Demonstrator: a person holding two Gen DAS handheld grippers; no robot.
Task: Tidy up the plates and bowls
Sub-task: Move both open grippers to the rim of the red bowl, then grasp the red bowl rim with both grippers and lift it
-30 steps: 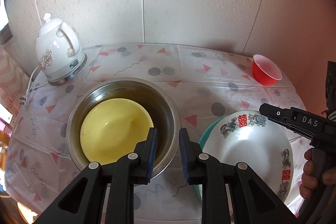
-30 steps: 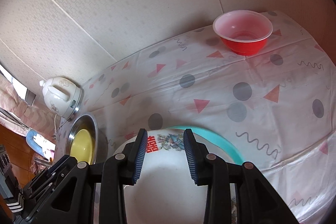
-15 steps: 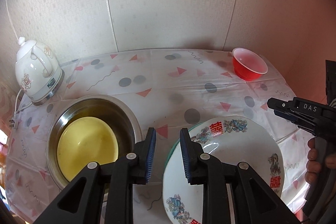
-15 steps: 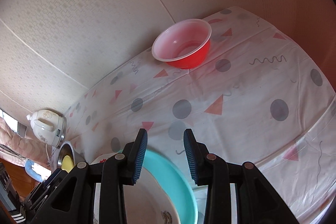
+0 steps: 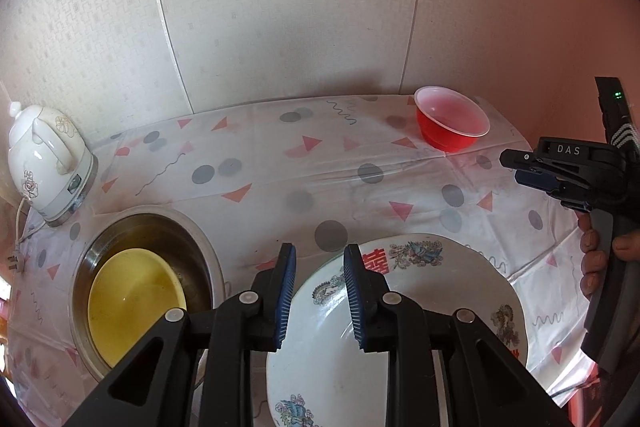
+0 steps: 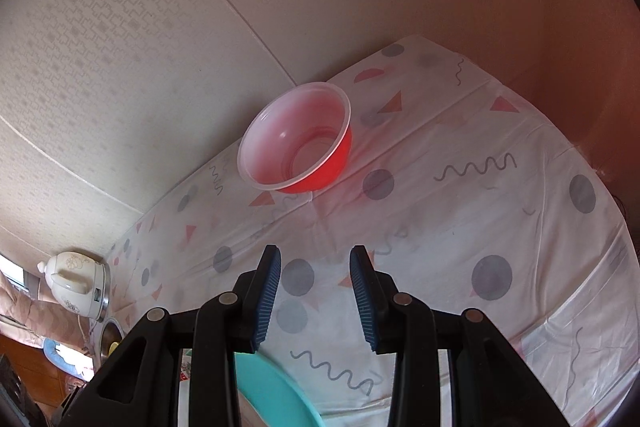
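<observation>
Plates lie stacked at the surface's near edge — white dragon-patterned plate over teal plate; yellow bowl inside steel basin; red bowl at the far wall; left gripper and right gripper tilt downward — jaws apart, empty.

I count two plates on the table: one white patterned plate at the near edge, resting on one teal plate. There are three bowls: one red bowl towards the far right corner, and one steel bowl near the left edge with one yellow bowl inside it. I also count one white kettle at the far left corner, and two hand-held grippers, the left hand-held gripper and the right hand-held gripper.
</observation>
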